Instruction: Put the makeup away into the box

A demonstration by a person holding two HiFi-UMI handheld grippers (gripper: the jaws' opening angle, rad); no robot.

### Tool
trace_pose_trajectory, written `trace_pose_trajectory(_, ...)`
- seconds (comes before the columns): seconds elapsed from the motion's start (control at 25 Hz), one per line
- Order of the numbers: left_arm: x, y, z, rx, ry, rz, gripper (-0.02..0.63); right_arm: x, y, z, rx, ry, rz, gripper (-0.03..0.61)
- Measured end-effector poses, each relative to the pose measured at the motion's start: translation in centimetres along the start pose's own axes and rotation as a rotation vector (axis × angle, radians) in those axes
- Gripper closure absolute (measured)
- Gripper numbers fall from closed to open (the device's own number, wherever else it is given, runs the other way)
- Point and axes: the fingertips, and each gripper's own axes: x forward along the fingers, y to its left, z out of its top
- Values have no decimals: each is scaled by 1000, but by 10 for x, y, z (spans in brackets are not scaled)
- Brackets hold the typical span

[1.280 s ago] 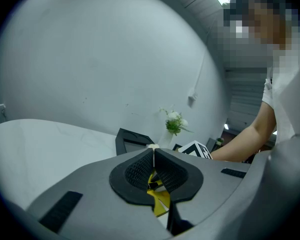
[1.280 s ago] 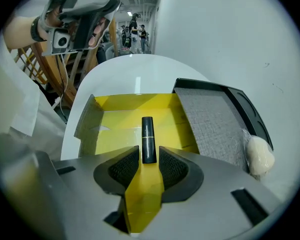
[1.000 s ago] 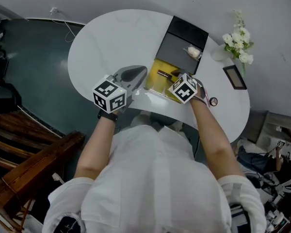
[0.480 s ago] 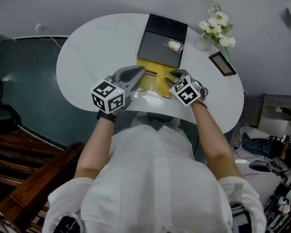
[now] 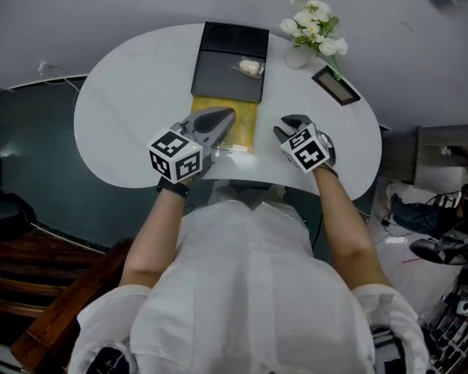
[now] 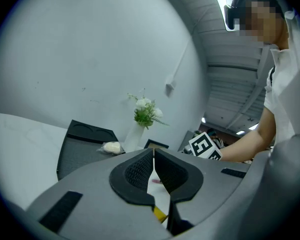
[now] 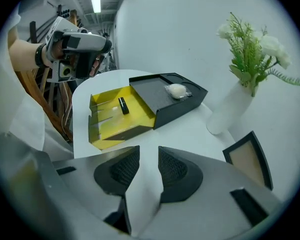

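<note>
A small black makeup stick [image 7: 123,105] is seen lying in the yellow open tray [image 7: 132,118] of a black rectangular box [image 7: 151,92]. The left gripper [image 5: 228,114] is held closed and empty. The right gripper [image 5: 285,124] is held partly apart, empty, beside the tray.

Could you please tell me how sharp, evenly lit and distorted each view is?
Head view: sharp, soft even light, table without glare. Left gripper view: fisheye, dark corners, mosaic patch top right. Right gripper view: fisheye, vase leaning, ceiling light bright.

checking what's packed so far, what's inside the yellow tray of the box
One small black tube lies in the yellow tray; whatever sits under the flat black box top is covered.
</note>
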Motion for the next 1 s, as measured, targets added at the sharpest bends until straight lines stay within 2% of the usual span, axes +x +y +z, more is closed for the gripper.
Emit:
trace_pose_trajectory(0.44, 28, -17, -6, 2, 34, -30, 591, 1, -21, -65, 50, 121, -21, 468)
trace_pose_trajectory(1.0, 26, -8, -10, -14, 48, -1, 591, 24, -35, -91, 72, 231, -14, 486)
